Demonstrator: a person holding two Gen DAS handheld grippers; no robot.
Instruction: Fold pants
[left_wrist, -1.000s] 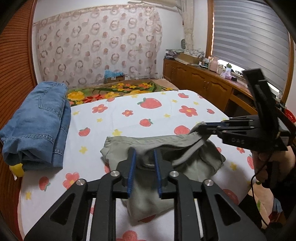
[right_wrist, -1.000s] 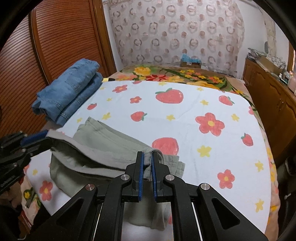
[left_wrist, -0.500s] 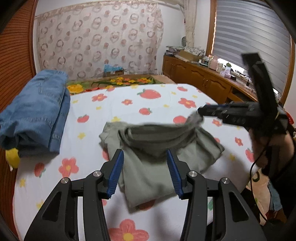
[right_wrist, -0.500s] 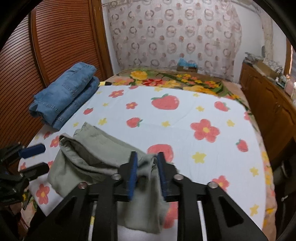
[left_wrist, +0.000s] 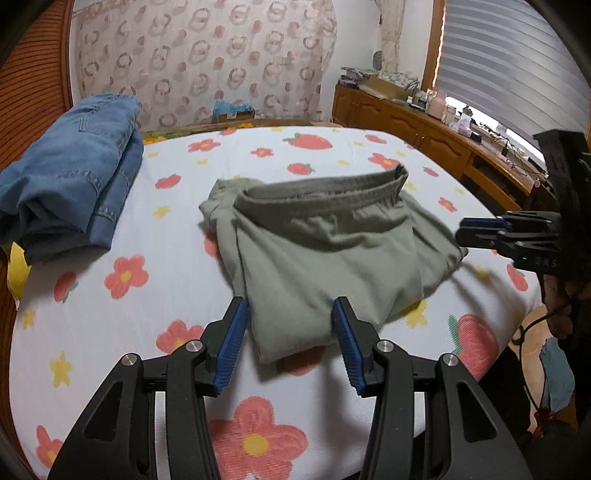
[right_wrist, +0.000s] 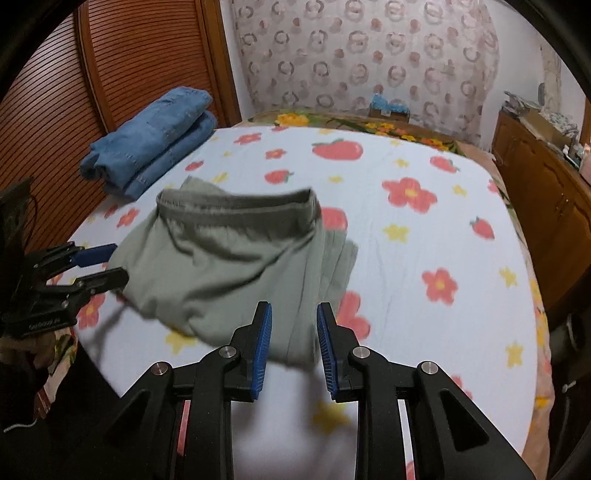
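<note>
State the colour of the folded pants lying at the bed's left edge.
Denim blue jeans, clearest in the left wrist view.

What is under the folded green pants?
The green pants lie on the fruit-and-flower sheet; a red print peeks out at their near edge. Whatever else is beneath is covered.

Both tongs hang tilted downward over the near edge of the olive pants. The left tongs stand parted, nothing pinched, having just opened. The right tongs stand narrower, also just opened and empty.
</note>
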